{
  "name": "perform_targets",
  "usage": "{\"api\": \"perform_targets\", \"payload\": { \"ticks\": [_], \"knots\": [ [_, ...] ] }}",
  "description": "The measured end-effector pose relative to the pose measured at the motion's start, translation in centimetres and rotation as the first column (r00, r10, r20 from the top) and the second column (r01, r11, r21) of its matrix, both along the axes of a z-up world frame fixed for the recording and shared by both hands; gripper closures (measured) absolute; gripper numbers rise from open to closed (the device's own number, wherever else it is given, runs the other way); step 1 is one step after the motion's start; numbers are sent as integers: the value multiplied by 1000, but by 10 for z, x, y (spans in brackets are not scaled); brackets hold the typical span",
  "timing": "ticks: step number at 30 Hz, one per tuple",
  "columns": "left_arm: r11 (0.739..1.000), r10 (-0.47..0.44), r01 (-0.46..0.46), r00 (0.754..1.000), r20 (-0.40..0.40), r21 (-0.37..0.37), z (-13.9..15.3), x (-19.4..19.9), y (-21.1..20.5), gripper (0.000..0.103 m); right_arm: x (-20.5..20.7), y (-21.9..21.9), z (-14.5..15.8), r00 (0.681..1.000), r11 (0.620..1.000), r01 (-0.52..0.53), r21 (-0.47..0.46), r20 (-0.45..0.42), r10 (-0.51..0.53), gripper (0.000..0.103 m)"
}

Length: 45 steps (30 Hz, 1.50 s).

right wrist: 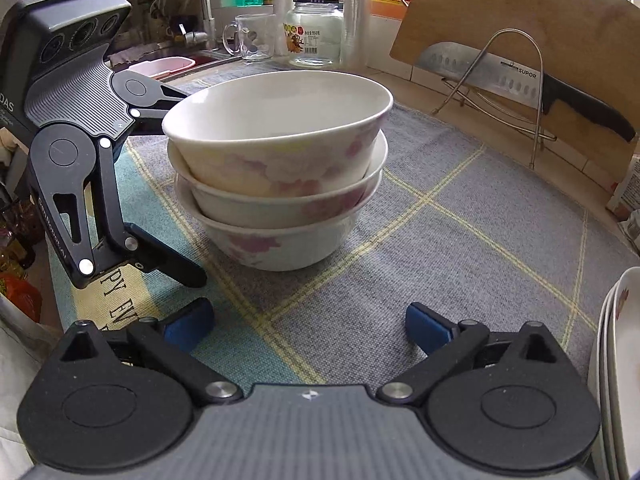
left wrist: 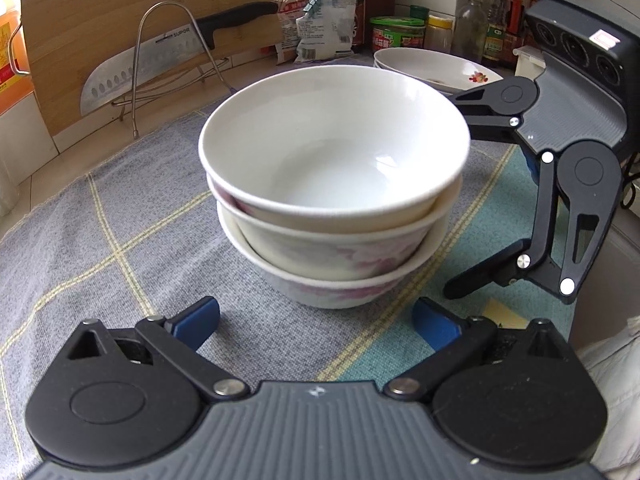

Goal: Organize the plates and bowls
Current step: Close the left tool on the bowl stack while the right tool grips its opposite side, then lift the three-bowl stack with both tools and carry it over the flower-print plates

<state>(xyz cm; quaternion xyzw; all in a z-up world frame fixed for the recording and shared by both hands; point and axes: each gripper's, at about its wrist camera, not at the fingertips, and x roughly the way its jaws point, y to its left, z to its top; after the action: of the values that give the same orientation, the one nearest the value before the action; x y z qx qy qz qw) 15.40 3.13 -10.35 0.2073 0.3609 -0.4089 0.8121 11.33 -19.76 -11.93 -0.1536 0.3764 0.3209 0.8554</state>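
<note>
Blue rubber pads tip your left gripper [left wrist: 316, 322]; its fingers stand wide apart, holding and touching nothing. The stack of three white porcelain bowls with pink flowers [left wrist: 334, 184] sits at your 12 o'clock, just past the fingertips, on the grey cloth mat with yellow lines [left wrist: 120, 248] over the counter. Your right gripper [right wrist: 310, 322] is likewise spread and empty, the same stack at about 11 o'clock from it, slightly farther off. The top bowl sits tilted in the nest. Each gripper flanks the stack from a different side; the left looks nearer. The white plates [right wrist: 618, 360] lie at the right gripper's 3 o'clock, well apart from the bowls. A steel cleaver [left wrist: 140, 76] rests on a wire rack at the left gripper's 10 o'clock.
</note>
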Motion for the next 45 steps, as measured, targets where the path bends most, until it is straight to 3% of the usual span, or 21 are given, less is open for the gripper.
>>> {"api": "perform_targets", "payload": {
  "ticks": [14,17,20,22,24,28,33,45],
  "knots": [
    [993,-104,105,994,12,-52,-5,18,14,1,12,18,4,996,995,83,-54,-27,-85,0],
    [984,-165,166,986,21,-59,-1,17,16,11,12,24,11,997,994,77,-78,-12,-78,0],
    [976,-210,212,977,44,-42,1,18,15,14,13,32,19,999,996,33,-80,-16,-34,2],
    [969,-242,243,970,37,-44,4,20,15,22,14,36,23,1000,995,-10,-99,-14,8,12],
    [959,-281,283,959,46,-32,7,20,13,23,16,40,25,998,993,-58,-105,-22,56,16],
    [942,-336,336,941,35,-19,11,21,12,32,23,44,29,989,982,-147,-115,-20,146,18],
    [934,-357,357,934,1,-19,12,26,10,31,32,35,34,981,976,-192,-99,-47,188,24],
    [937,-350,350,935,-52,-22,9,33,6,25,37,32,32,978,979,-195,-60,-80,190,22]
  ]
}}
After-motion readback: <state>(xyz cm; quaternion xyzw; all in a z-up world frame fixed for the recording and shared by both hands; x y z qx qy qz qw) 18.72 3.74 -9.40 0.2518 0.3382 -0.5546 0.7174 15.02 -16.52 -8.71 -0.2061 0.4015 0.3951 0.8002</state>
